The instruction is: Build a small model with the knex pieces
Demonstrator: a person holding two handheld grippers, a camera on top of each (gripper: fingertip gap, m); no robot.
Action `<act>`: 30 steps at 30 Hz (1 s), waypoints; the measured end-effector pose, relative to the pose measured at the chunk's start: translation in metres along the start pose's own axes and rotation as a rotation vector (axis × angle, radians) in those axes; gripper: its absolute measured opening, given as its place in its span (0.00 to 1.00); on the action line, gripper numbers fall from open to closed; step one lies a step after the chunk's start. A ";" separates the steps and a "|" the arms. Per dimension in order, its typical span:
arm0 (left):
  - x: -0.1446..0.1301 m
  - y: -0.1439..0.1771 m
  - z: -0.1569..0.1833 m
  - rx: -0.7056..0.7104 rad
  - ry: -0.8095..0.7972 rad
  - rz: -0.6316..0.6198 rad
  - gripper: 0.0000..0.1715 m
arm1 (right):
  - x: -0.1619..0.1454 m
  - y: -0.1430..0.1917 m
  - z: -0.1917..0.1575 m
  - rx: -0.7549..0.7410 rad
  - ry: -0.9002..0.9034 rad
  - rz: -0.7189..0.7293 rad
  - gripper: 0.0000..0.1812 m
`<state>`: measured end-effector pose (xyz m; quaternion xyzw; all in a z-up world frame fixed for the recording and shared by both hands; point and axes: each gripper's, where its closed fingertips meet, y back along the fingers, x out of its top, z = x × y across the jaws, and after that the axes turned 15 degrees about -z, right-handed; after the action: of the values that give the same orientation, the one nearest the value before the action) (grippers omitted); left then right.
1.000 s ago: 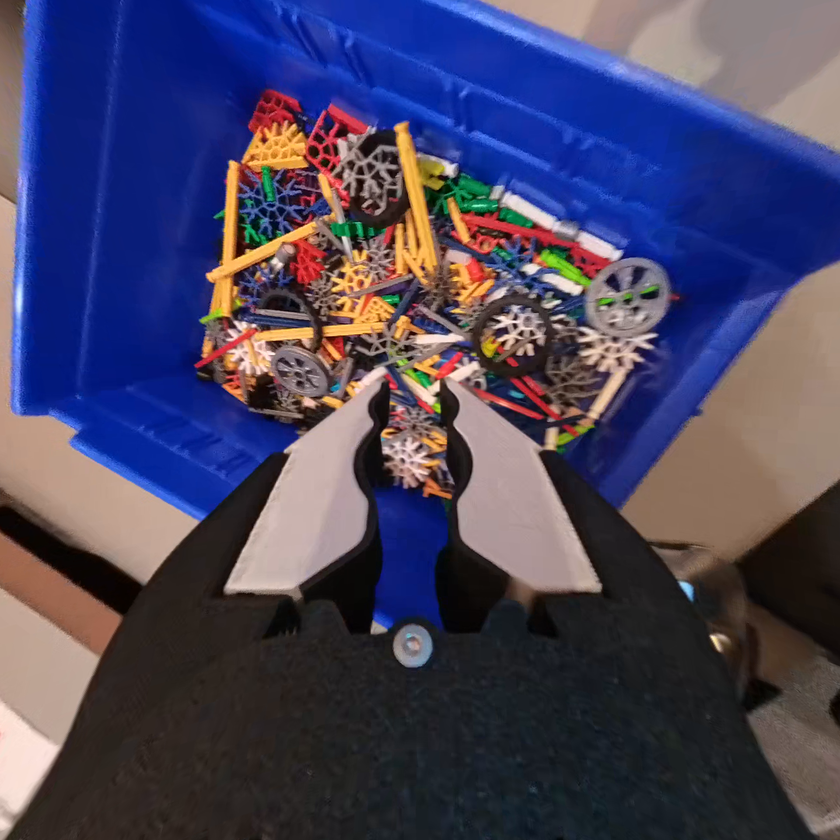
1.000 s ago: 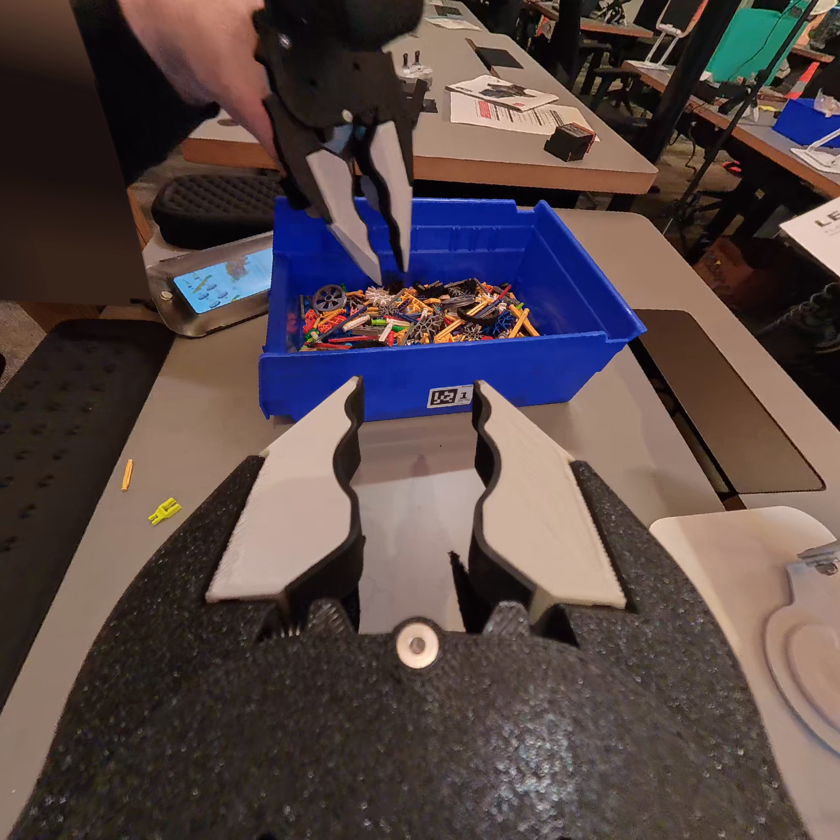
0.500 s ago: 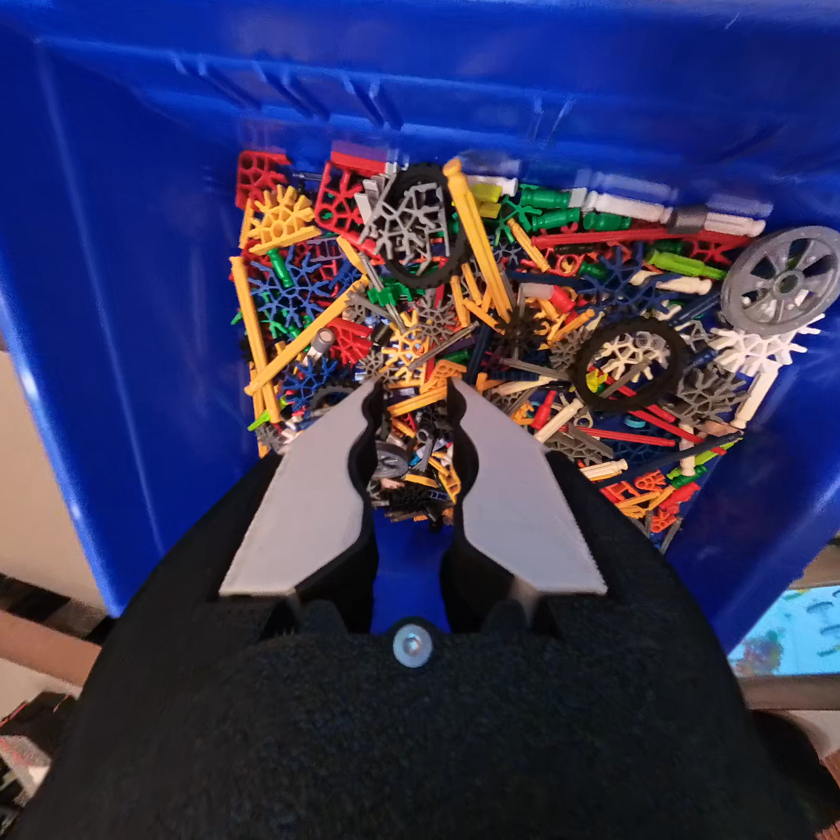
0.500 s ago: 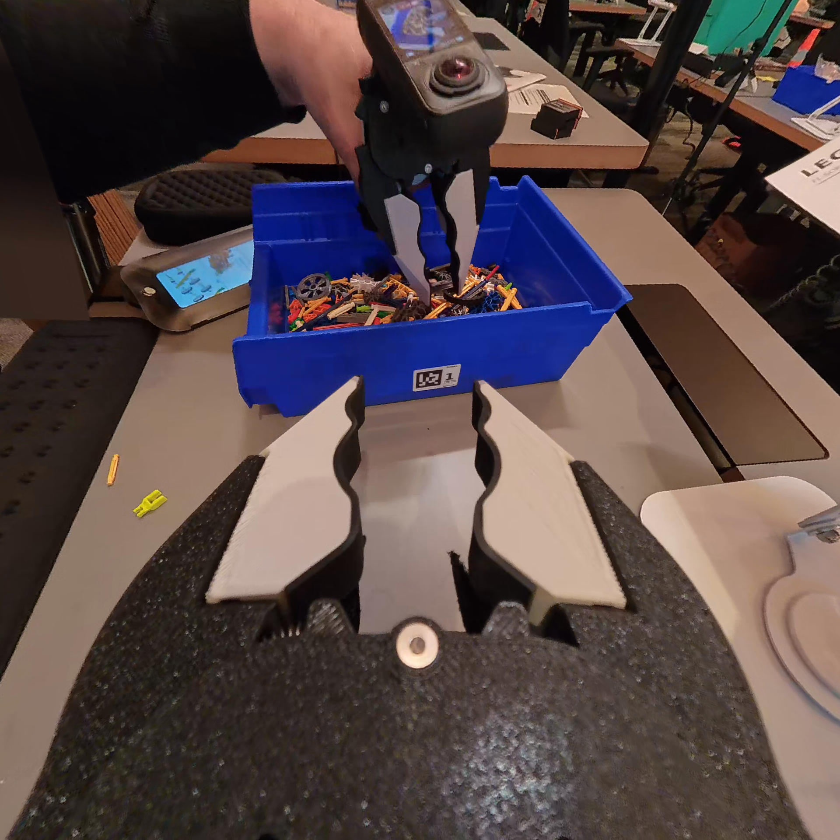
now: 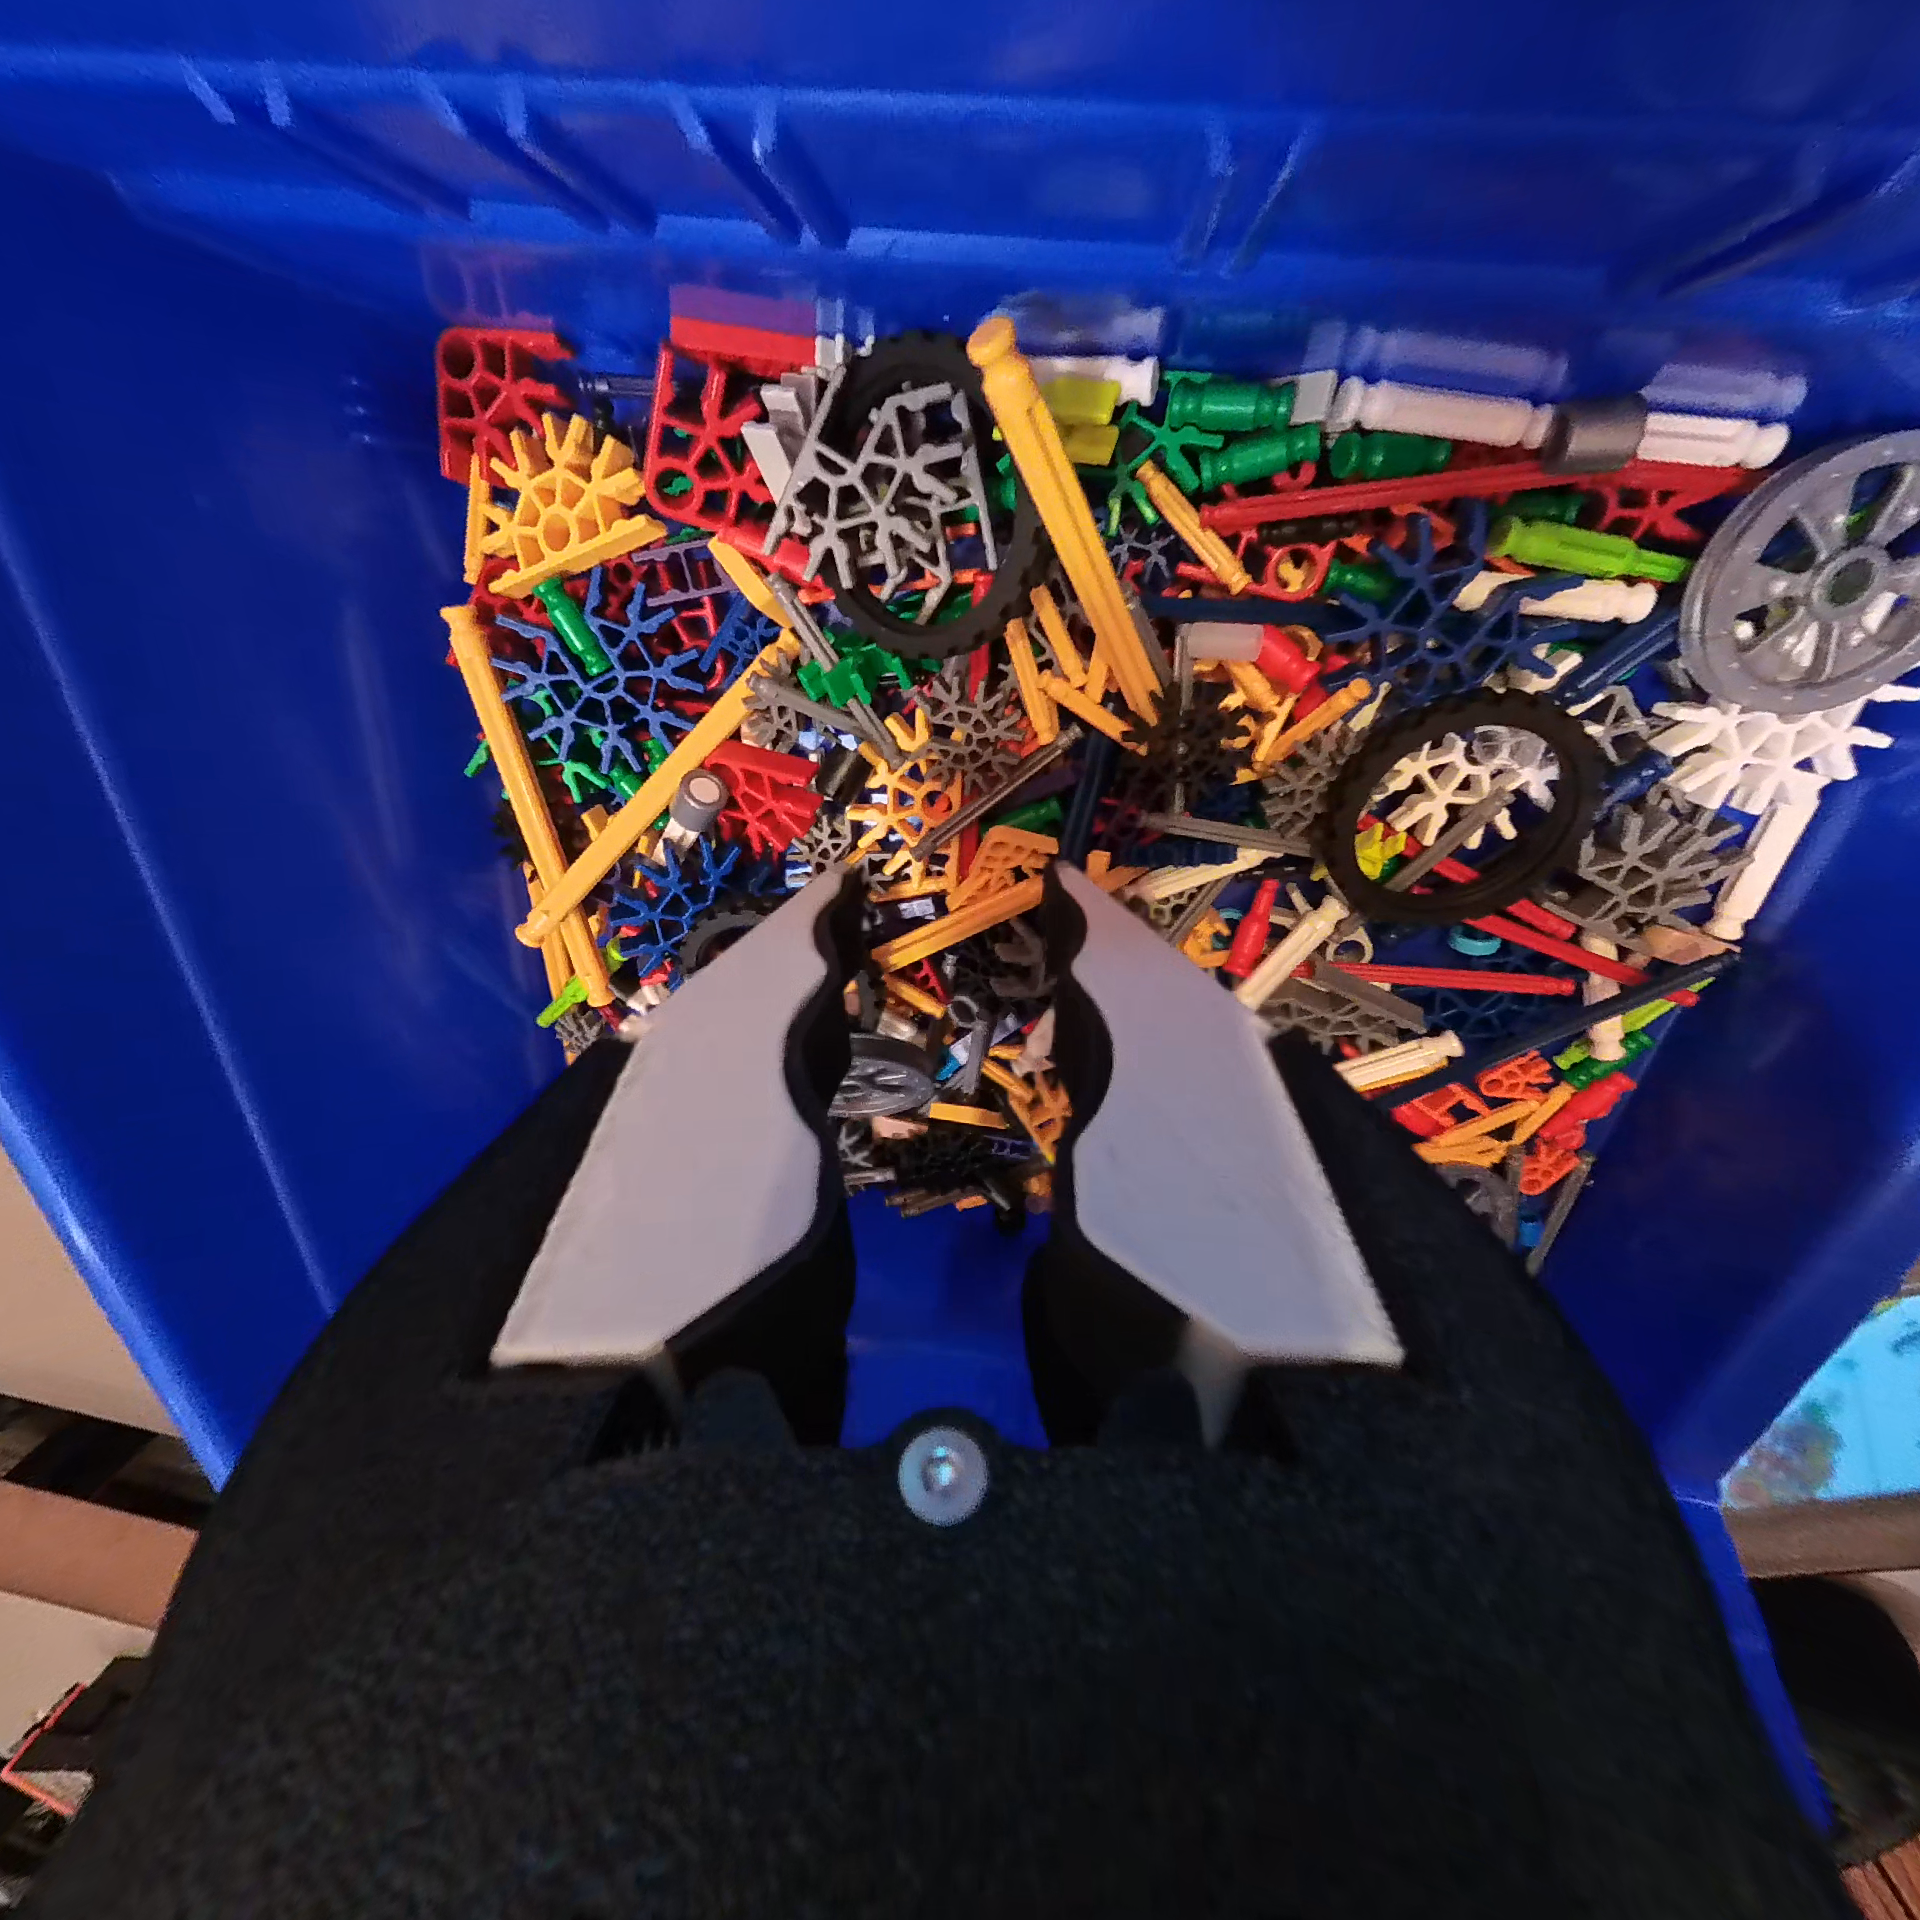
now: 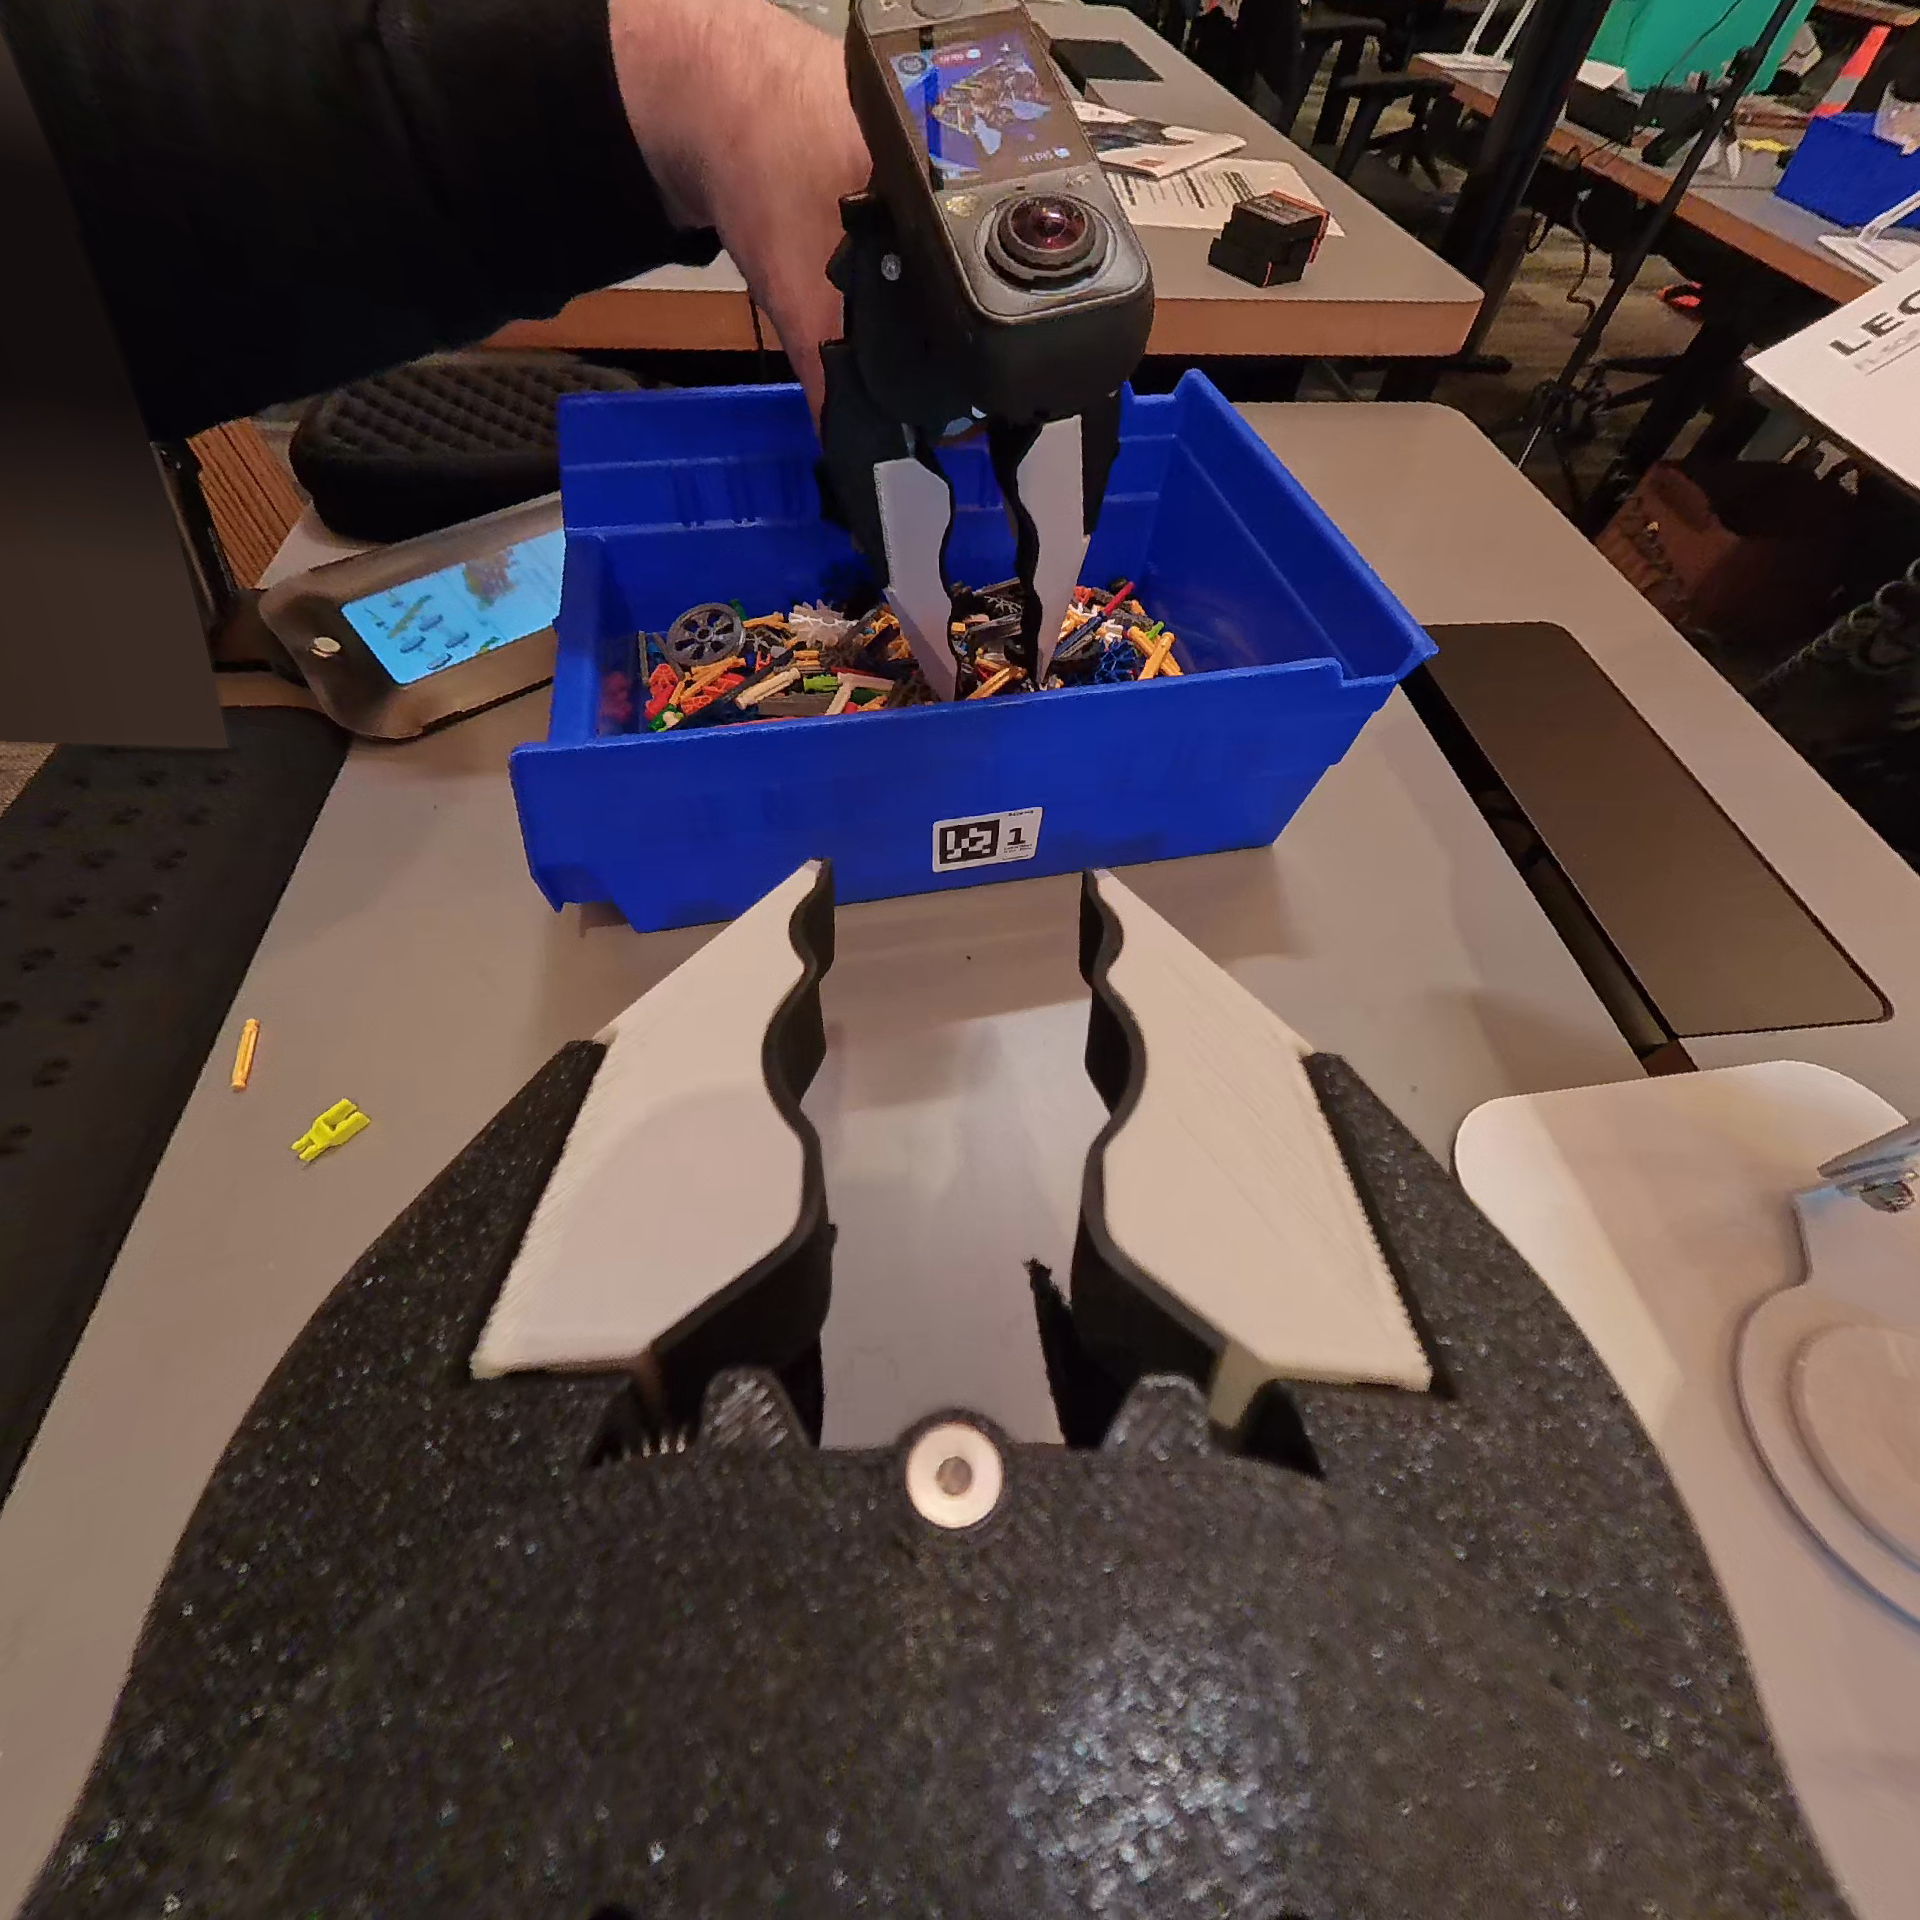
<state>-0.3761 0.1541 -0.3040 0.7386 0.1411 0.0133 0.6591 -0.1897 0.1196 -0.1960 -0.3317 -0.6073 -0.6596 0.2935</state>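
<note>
Bin (image 6: 727, 821) of plastic building pieces sits on the grey table (image 6: 416, 997), and the left gripper (image 5: 948, 894) is down inside it, pointing almost straight down. Its jaws are part open with nothing clamped — an orange rod (image 5: 961, 925) lies crosswise in the gap just past the tips, long axis running left-low to right-high. A small grey wheel (image 5: 883, 1081) sits lower between the fingers. Farther out there's a black tyre (image 5: 1465, 810) to the right and a big grey wheel (image 5: 1808, 582) at the far right wall.

The right gripper (image 6: 956, 894) hangs over bare table just short of the bin's near wall, jaws wide and empty — so the left one is much closer to the pieces. Off to the left a yellow clip (image 6: 330, 1129) and a small orange rod (image 6: 245, 1054) lie loose on the table.
</note>
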 end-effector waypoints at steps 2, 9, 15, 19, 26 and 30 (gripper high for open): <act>-0.002 0.000 -0.003 0.004 0.006 -0.007 0.19 | -0.001 0.000 0.000 0.001 -0.001 -0.002 0.26; -0.005 0.004 -0.003 -0.009 0.005 -0.002 0.19 | -0.003 0.000 0.002 0.001 -0.006 -0.003 0.26; -0.013 0.013 -0.001 -0.014 0.008 0.014 0.20 | -0.008 -0.005 0.002 0.011 -0.013 -0.017 0.26; -0.019 0.014 0.001 -0.011 0.006 0.016 0.22 | -0.012 -0.011 0.001 0.014 -0.014 -0.035 0.26; -0.021 0.015 0.003 -0.009 -0.013 0.032 0.23 | -0.021 -0.021 0.002 0.022 -0.026 -0.063 0.26; -0.018 0.018 0.002 -0.011 -0.022 0.049 0.23 | -0.030 -0.029 0.003 0.034 -0.043 -0.083 0.26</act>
<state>-0.3898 0.1460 -0.2834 0.7383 0.1158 0.0219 0.6641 -0.1941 0.1248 -0.2373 -0.3152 -0.6379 -0.6535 0.2584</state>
